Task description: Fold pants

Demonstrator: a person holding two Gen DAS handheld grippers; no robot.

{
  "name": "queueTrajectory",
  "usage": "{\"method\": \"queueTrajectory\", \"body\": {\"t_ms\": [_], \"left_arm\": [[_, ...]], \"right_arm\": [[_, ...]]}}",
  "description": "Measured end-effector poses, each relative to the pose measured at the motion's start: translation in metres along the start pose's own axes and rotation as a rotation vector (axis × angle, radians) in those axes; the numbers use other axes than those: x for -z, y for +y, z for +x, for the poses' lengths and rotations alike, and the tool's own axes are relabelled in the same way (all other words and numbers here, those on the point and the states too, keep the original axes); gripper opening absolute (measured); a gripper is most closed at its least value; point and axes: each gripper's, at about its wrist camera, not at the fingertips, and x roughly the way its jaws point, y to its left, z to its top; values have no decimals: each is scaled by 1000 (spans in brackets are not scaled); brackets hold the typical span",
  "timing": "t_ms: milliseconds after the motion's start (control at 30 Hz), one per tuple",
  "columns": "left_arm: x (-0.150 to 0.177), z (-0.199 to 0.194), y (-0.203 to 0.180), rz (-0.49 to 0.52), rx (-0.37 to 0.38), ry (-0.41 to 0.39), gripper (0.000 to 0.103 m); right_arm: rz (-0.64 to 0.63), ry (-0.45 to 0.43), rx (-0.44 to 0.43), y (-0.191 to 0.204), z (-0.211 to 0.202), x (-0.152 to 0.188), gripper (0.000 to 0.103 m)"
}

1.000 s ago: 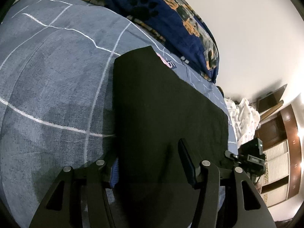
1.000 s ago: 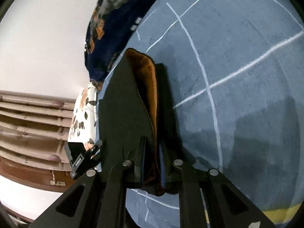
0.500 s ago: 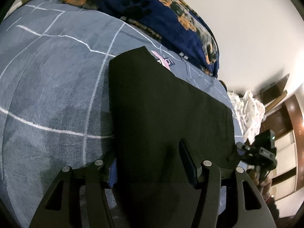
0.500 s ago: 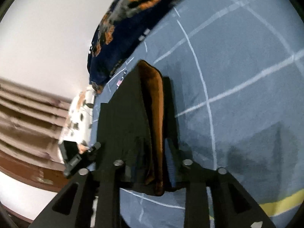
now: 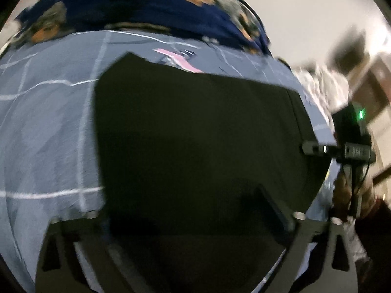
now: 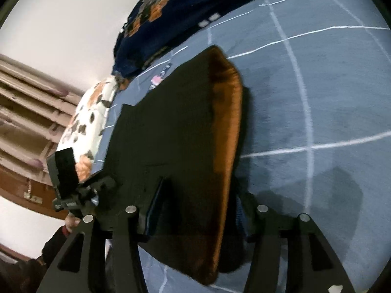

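Observation:
The folded black pants (image 5: pixel 195 131) lie flat on the blue bedspread (image 5: pixel 48 134). In the right wrist view the pants (image 6: pixel 166 134) show a brown fleecy lining (image 6: pixel 227 134) along their right edge. My left gripper (image 5: pixel 190 214) straddles the near end of the pants, its jaws opening wide, and the pads do not press the cloth. My right gripper (image 6: pixel 200 207) is opening too, with the brown-lined edge lying loose between its fingers. Each gripper shows in the other's view: the right gripper (image 5: pixel 352 146) and the left gripper (image 6: pixel 70 185).
A dark blue patterned blanket (image 5: pixel 146 12) is bunched along the far side of the bed. A small pink tag (image 5: pixel 180 59) lies just past the pants. A white patterned pillow (image 6: pixel 90 122) and brown wooden furniture (image 6: pixel 22 112) stand beyond the bed's edge.
Both grippers' jaws have spread apart and let go of the pants' near edge. Both views have rolled and shifted, and the left wrist view is blurred by motion.

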Motion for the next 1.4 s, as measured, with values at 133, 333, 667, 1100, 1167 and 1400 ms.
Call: {"method": "queueTrajectory", "body": {"t_ms": [133, 333, 667, 1100, 1167, 1400], "left_arm": [[-4, 7, -8, 85, -24, 19, 102], [-5, 2, -7, 101, -77, 0, 78], [-2, -14, -24, 161, -235, -84, 19], [-12, -28, -49, 266, -332, -157, 11], [-14, -29, -49, 267, -339, -162, 11], [-21, -36, -49, 267, -356, -191, 11]], "right_arm": [[-13, 24, -49, 0, 8, -7, 50], [0, 65, -76, -6, 11, -15, 43], [-76, 20, 59, 19, 8, -4, 30], [7, -24, -15, 16, 3, -5, 25], [9, -27, -25, 17, 3, -5, 25], [19, -34, -59, 25, 3, -9, 24]]}}
